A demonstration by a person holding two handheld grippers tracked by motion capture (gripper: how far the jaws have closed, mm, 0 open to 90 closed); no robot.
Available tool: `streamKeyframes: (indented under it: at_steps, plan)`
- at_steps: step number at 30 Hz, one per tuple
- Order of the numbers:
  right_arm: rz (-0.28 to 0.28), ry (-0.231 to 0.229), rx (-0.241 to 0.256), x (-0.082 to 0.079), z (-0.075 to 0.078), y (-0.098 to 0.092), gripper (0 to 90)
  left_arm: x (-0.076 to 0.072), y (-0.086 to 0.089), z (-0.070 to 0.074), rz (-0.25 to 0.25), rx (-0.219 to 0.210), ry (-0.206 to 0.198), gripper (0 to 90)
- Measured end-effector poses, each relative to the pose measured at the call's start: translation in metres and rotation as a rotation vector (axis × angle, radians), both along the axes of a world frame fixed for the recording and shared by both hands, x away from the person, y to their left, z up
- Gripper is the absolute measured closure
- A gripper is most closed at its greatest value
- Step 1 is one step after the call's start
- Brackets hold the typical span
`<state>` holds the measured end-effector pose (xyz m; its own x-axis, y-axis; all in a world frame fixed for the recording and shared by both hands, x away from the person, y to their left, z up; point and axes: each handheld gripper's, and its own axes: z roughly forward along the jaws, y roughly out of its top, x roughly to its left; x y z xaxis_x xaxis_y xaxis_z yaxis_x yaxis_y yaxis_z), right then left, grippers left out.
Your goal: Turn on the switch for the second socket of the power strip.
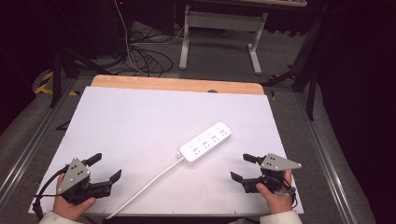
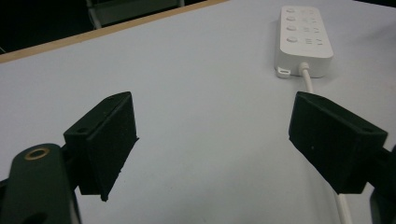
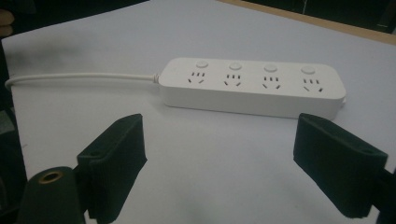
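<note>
White power strip (image 1: 206, 142) between both tools, left tool (image 1: 106, 168) and right tool (image 1: 243, 167) spread wide, apparently empty

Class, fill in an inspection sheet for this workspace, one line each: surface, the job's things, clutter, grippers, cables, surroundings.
Surface: white table top, wooden strip along the far edge.
Job's things: white power strip lying flat near the middle, four sockets, each with a button.
Clutter: nothing seen.
Grippers: left gripper and right gripper, both open, held near the front edge, touching nothing.
Cables: power strip's white cord runs to the front edge; dark cable trails from each gripper.
Surroundings: grey floor, tangled cables and a white frame beyond the table.
</note>
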<state>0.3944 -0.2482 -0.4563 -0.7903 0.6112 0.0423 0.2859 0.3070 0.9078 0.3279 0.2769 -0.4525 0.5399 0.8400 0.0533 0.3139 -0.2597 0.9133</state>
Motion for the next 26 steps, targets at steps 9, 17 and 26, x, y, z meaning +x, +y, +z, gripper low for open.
streamKeyframes:
  at_steps: [9, 17, 26]
  plan:
    - [-0.033, 0.022, -0.024, -0.001, -0.021, -0.007, 16.4, 0.0, 0.001, 0.001, -0.007, -0.008, -0.004, 15.7]
    - [-0.039, 0.047, -0.047, 0.002, -0.026, -0.003, 14.6, 0.0, 0.002, 0.001, -0.007, -0.009, -0.004, 15.6]
    - [-0.042, 0.043, -0.051, 0.001, -0.025, -0.003, 14.4, 0.002, 0.005, 0.0, 0.018, -0.013, 0.011, 15.0]
